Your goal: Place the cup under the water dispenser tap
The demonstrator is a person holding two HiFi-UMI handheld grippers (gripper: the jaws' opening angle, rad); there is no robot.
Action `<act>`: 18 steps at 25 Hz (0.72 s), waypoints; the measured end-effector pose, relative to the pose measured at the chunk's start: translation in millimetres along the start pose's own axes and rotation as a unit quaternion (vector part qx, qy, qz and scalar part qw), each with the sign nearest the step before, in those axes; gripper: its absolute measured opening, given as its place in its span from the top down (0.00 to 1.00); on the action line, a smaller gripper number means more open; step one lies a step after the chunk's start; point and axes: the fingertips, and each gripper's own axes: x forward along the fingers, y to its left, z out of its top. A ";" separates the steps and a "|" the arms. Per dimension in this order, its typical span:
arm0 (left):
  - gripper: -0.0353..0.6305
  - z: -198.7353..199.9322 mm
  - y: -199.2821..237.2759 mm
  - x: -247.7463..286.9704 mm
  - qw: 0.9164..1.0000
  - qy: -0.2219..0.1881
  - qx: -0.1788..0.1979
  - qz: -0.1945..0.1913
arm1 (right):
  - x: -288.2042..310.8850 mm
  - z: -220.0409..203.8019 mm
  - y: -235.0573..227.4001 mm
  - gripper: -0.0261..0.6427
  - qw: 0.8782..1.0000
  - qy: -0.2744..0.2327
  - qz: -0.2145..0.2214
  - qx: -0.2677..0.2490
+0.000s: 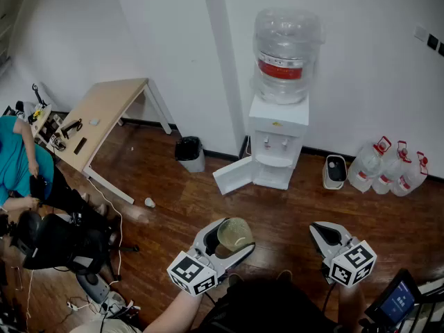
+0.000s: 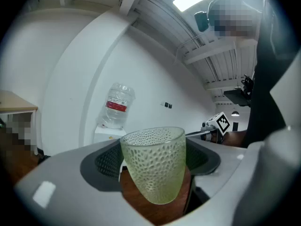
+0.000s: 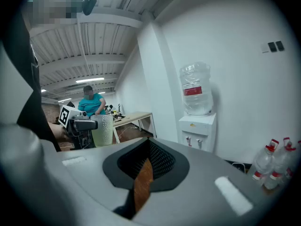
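A greenish dimpled glass cup (image 1: pixel 234 234) stands upright between the jaws of my left gripper (image 1: pixel 230 242), whose pads press its sides. In the left gripper view the cup (image 2: pixel 153 161) fills the middle, with the white water dispenser (image 2: pixel 109 133) far behind it by the wall. The dispenser (image 1: pixel 279 139) carries a big clear bottle (image 1: pixel 286 53), and its taps (image 1: pixel 277 144) lie well ahead across the wooden floor. My right gripper (image 1: pixel 325 234) hovers to the right of the cup, its jaws nearly together with nothing between them. The right gripper (image 3: pixel 145 167) view also shows the dispenser (image 3: pixel 198 127).
The dispenser's lower door (image 1: pixel 233 175) hangs open to the left. A black bin (image 1: pixel 189 152) sits left of it; a small white unit (image 1: pixel 335 172) and several water jugs (image 1: pixel 389 169) sit right. A desk (image 1: pixel 104 120) and a seated person (image 1: pixel 17 164) are at far left.
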 end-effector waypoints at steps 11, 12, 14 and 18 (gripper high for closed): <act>0.36 -1.3 -1.1 -0.1 1.000 0.002 0.000 0.000 | -1.5 -3.4 0.0 0.96 1.000 -0.001 -0.002 0.006; 0.36 -1.4 -1.0 0.6 1.000 0.002 0.000 0.000 | -1.8 -3.7 -1.2 0.96 1.000 -0.001 -0.003 0.006; 0.36 -1.5 -1.1 2.1 1.000 0.003 0.000 0.000 | -2.0 -3.7 -3.4 0.96 1.000 -0.001 -0.004 0.007; 0.36 -0.3 -1.3 2.5 1.000 0.003 0.000 -0.001 | -1.7 -2.4 -3.4 0.96 1.000 -0.002 -0.004 0.007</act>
